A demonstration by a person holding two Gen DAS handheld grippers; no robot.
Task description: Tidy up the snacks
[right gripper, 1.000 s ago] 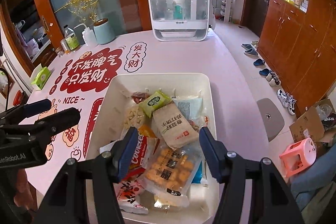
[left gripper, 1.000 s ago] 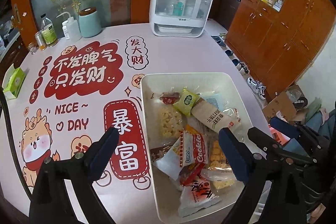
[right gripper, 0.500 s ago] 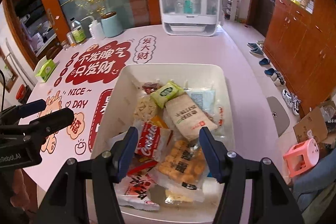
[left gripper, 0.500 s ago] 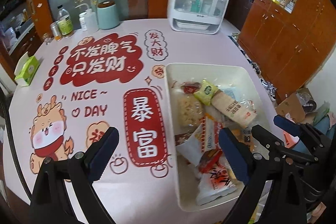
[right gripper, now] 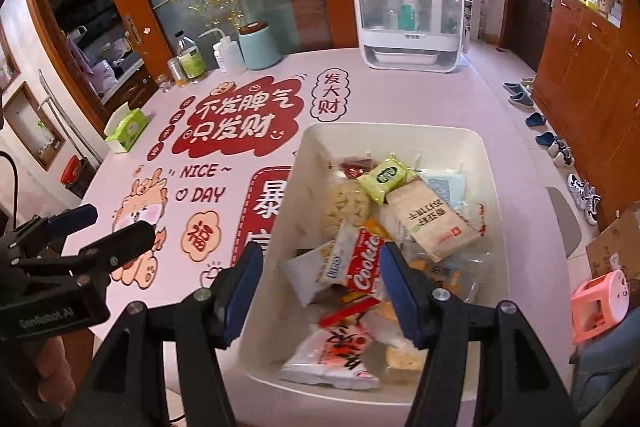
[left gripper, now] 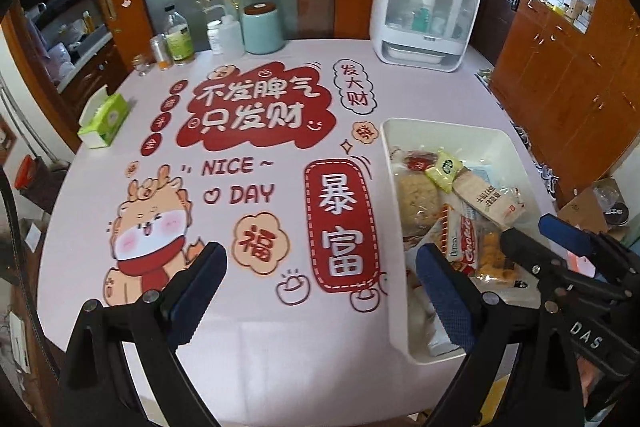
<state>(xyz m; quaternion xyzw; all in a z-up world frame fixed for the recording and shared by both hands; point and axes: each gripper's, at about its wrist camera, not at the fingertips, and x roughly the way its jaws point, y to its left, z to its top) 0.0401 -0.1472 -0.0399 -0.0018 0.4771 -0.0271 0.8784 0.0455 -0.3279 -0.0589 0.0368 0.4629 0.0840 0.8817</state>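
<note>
On the pink printed tablecloth sits the white bin, packed with snacks, near the table's right edge. Right gripper hangs above the bin's near end, jaws parted with nothing held, a red Cookie packet showing between its blue pads. Beside that packet lie a tan cracker pack, a small yellow-green packet and a white-and-red pouch at the near wall. Left gripper hovers over the tablecloth just left of the bin, jaws wide apart and empty, above the red banner print. Far across the table stand a white clear-fronted cabinet, a mint canister, a squeeze bottle and a green tissue box.
</note>
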